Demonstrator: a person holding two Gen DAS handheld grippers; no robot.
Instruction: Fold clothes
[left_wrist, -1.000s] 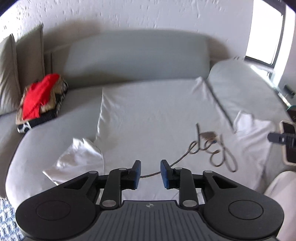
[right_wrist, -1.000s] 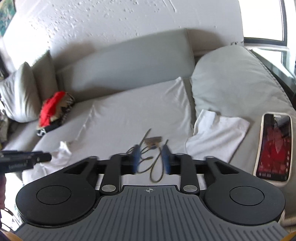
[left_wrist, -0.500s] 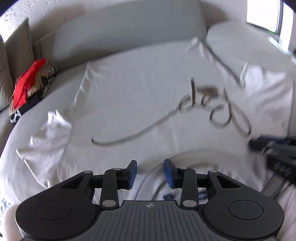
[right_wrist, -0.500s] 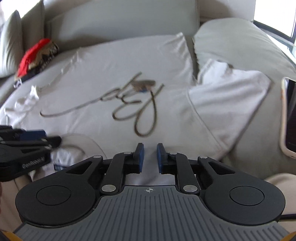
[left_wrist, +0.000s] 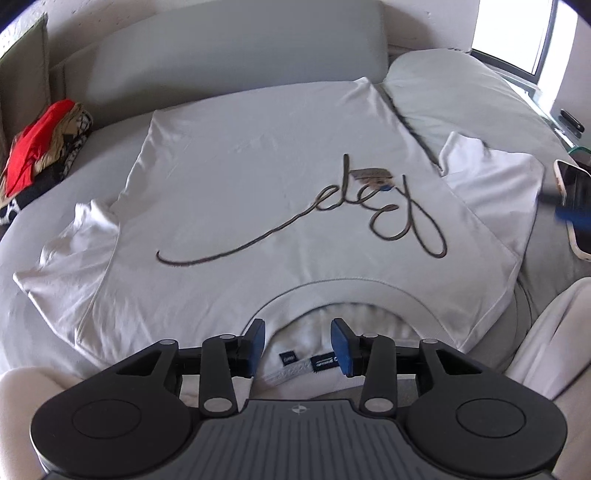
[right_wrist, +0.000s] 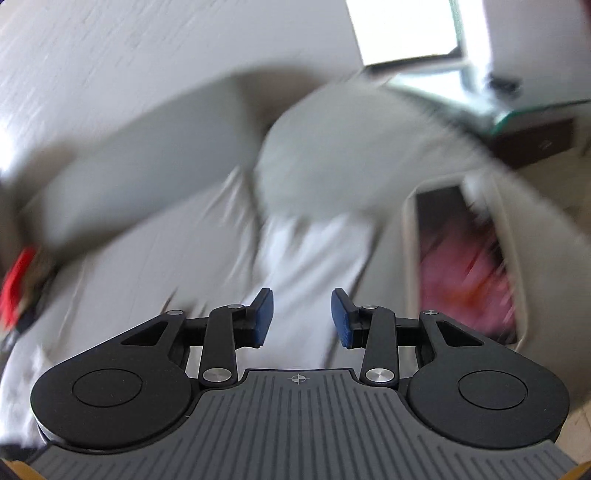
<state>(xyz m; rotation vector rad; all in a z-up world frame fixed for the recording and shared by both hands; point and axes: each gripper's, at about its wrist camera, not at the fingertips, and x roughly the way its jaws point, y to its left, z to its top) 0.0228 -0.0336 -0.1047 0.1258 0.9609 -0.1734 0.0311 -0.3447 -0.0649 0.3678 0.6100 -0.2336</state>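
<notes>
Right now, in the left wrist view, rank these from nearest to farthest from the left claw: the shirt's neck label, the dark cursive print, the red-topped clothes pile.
1. Small dark neck label: between the left claw fingers.
2. Dark cursive print: mid-shirt, ahead.
3. Red-topped clothes pile: far left.

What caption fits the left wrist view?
Open left gripper poised over the collar of a white script-print T-shirt spread on a grey sofa.
</notes>
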